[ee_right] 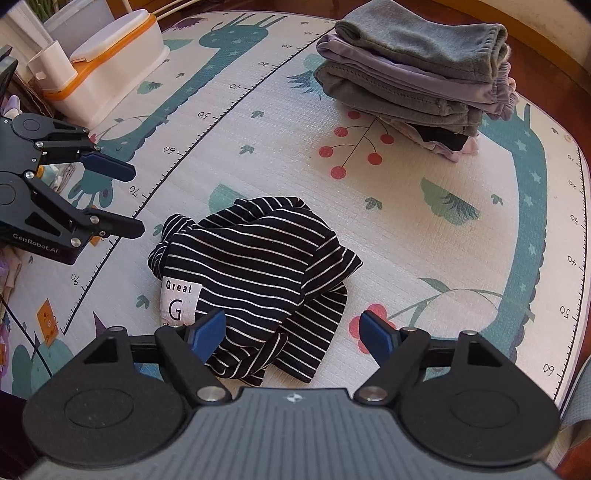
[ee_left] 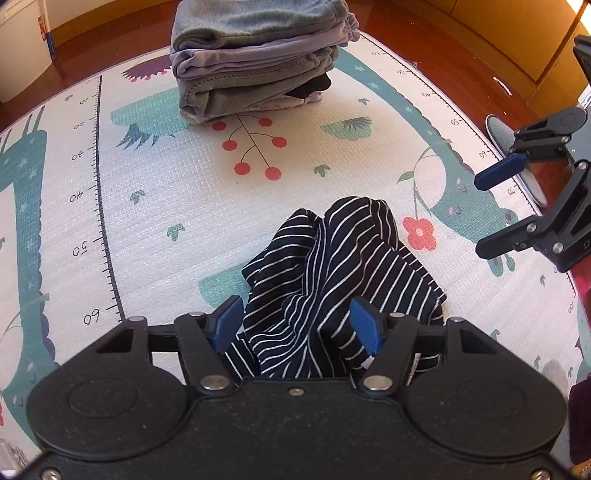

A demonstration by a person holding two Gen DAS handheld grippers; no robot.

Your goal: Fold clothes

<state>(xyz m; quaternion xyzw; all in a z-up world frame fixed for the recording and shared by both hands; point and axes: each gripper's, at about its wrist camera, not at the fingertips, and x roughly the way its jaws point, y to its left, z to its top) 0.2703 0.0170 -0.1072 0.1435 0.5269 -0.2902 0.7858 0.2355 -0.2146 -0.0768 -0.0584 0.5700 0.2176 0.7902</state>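
Note:
A crumpled black garment with thin white stripes (ee_left: 332, 273) lies on the play mat (ee_left: 166, 184); it also shows in the right wrist view (ee_right: 258, 273), with a white "Great G" label (ee_right: 180, 301) facing up. My left gripper (ee_left: 297, 325) is open, its blue pads either side of the garment's near edge without pinching it. My right gripper (ee_right: 295, 334) is open, just over the garment's near edge. Each gripper shows in the other's view, the right one (ee_left: 487, 216) and the left one (ee_right: 135, 199), both open.
A stack of folded grey and lilac clothes (ee_left: 255, 59) sits at the far end of the mat (ee_right: 417, 74). A white and orange lidded box (ee_right: 110, 62) stands at the mat's left edge. Wooden floor (ee_left: 424, 33) surrounds the mat. A slipper (ee_left: 517, 158) lies off the right edge.

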